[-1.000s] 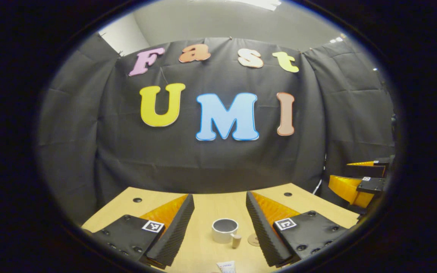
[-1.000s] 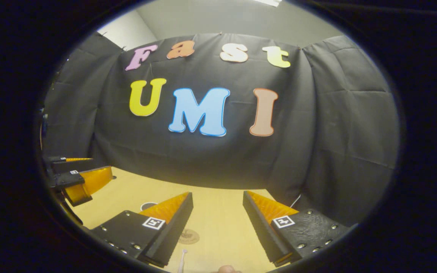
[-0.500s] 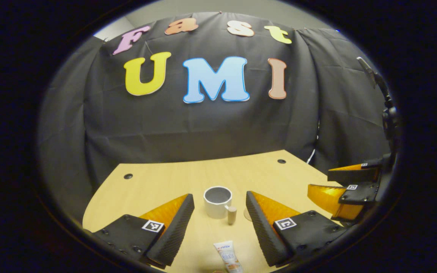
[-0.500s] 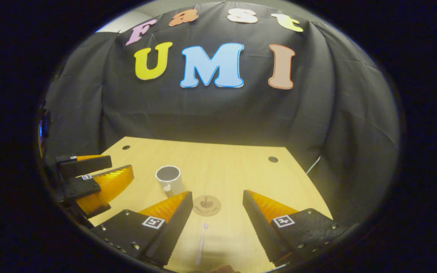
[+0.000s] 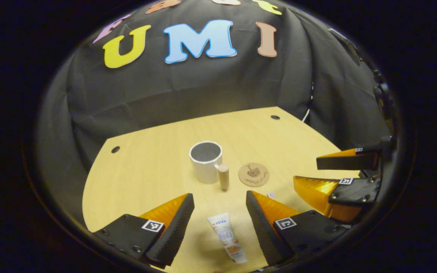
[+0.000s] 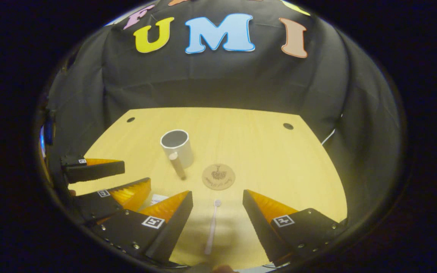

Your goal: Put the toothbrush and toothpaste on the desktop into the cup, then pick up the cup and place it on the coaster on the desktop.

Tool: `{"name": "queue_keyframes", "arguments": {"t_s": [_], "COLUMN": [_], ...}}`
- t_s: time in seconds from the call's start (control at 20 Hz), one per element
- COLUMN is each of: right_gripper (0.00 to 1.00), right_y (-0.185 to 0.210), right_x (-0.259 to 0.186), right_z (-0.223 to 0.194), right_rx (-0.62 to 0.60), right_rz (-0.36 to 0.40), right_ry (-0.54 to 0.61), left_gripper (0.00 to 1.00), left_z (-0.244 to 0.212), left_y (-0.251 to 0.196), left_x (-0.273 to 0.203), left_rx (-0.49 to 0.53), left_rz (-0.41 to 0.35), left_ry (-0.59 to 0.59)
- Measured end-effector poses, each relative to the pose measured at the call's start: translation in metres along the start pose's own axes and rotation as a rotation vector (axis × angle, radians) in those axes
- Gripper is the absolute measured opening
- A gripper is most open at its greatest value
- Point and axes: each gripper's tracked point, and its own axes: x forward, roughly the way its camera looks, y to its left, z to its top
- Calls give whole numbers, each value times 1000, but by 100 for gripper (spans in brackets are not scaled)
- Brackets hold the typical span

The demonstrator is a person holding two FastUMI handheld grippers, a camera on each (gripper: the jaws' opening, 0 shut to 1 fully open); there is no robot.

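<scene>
A white cup [image 5: 206,161] with a wooden handle stands mid-desk, also seen as the cup [image 6: 177,148] in the right gripper view. Just right of it lies a round wooden coaster [image 5: 253,174], the same coaster [image 6: 218,176] ahead of my right gripper. A white toothpaste tube [image 5: 227,242] lies flat between the open fingers of my left gripper [image 5: 220,199]. A white toothbrush [image 6: 212,226] lies flat between the open fingers of my right gripper [image 6: 217,196]. Both grippers hover above the desk and hold nothing. The right gripper [image 5: 340,174] shows at the right of the left gripper view.
The light wooden desk [image 6: 249,136] has two dark cable holes near its far corners and black cloth behind it. My left gripper [image 6: 104,182] shows at the left of the right gripper view, close beside the right one.
Both cameras have tilted down and the grippers have come lower toward the desk. The toothpaste and toothbrush now lie further up between the fingers; the cup and coaster show fully.
</scene>
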Motion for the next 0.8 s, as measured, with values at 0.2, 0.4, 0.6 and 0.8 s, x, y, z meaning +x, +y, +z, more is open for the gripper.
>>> {"name": "queue_keyframes", "arguments": {"t_s": [0.2,0.4,0.6,0.8], "right_gripper": [88,89,90,90], "right_y": [3,6,9,10], "right_x": [11,19,29,36], "right_z": [-24,-42,-57,-69], "right_rx": [46,80,87,77], "right_rz": [32,63,86,88], "right_ry": [99,193,270,334], "left_gripper": [92,91,91,92], "left_z": [-25,-34,-45,-63], "left_y": [-6,-2,-2,1], "left_x": [13,15,21,32], "left_rx": [-71,-106,-133,-163], "left_rz": [-34,-41,-54,-47], "left_ry": [112,180,237,316]}}
